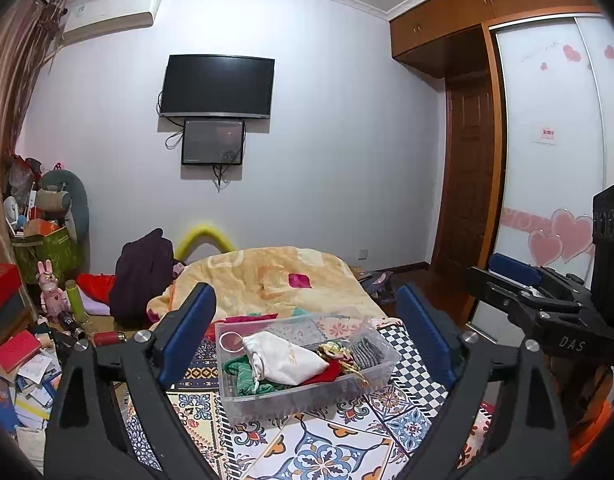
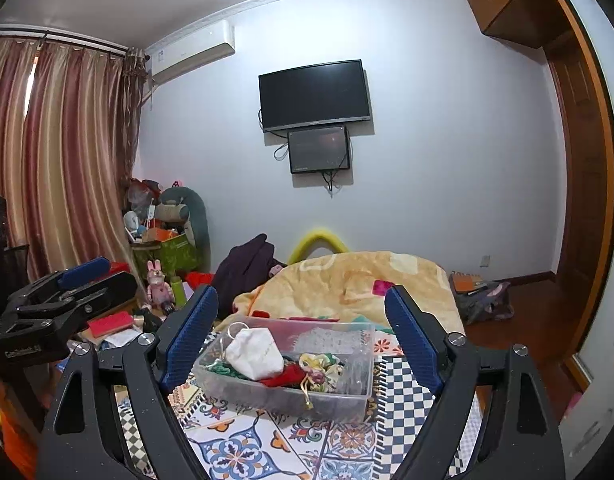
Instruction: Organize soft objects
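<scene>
A clear plastic bin [image 1: 307, 394] [image 2: 287, 394] sits on a patterned cloth on the bed. It holds a white drawstring pouch [image 1: 285, 356] [image 2: 255, 354], a green knit piece [image 1: 243, 376], a red cloth [image 1: 327, 374] [image 2: 285, 374], a grey striped piece [image 1: 367, 352] and a floral pouch [image 2: 321, 368]. My left gripper [image 1: 307, 332] is open and empty, raised before the bin. My right gripper [image 2: 303, 328] is open and empty, also before the bin. Each gripper shows at the edge of the other's view.
A yellow blanket [image 1: 275, 276] lies bunched on the bed behind the bin. A dark garment [image 1: 143, 272] lies at the bed's far left. Clutter of boxes, books and toys [image 1: 31, 320] fills the floor at left. A wardrobe [image 1: 547, 160] stands at right.
</scene>
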A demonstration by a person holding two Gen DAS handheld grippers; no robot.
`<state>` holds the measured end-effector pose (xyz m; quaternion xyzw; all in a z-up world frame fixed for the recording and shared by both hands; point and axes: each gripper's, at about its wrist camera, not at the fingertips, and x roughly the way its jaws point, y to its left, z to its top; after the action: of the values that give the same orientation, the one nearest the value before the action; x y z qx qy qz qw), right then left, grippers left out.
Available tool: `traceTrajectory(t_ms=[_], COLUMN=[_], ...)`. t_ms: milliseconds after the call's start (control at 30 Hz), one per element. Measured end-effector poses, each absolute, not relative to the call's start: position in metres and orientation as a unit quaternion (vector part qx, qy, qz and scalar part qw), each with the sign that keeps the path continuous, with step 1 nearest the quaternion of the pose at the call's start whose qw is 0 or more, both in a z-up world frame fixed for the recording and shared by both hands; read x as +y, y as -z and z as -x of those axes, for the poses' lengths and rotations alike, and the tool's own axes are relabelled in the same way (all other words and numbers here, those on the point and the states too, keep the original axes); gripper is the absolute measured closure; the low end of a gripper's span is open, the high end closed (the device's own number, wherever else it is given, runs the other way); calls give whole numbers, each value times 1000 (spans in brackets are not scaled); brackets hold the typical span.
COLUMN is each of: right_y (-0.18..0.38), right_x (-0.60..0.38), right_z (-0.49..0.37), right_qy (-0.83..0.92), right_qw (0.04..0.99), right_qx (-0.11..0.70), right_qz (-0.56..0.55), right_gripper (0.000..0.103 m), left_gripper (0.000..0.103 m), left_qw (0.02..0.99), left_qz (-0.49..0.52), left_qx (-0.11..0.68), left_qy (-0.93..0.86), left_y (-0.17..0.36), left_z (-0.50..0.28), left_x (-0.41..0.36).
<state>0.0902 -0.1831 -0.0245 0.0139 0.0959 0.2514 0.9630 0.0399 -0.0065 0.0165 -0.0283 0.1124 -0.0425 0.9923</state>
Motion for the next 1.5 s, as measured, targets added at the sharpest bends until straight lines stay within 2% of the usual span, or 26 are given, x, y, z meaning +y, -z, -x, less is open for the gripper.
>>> traceTrajectory(t_ms=[100,200,900,1500], right_y=[26,27,29,30], right_x=[-184,-188,-190,-191], right_z=[-89,-83,-80,-81], right_qy=[-253,-252,-254,-245], right_qw=[963,964,963,965], right_qx=[93,87,88,93], right_qz=[-15,-15,-9,-10], right_gripper=[7,5,0,0], left_gripper=[8,8,1,1], left_qw=[992,992,991,992], left_qz=[30,31,42,39], left_qx=[114,114,119,115], left_qy=[44,43,39,41], left_y=[-15,-15,-11,-9], left_z=[-39,-38,-39,-37], left_x=[-6,-5,0,-2])
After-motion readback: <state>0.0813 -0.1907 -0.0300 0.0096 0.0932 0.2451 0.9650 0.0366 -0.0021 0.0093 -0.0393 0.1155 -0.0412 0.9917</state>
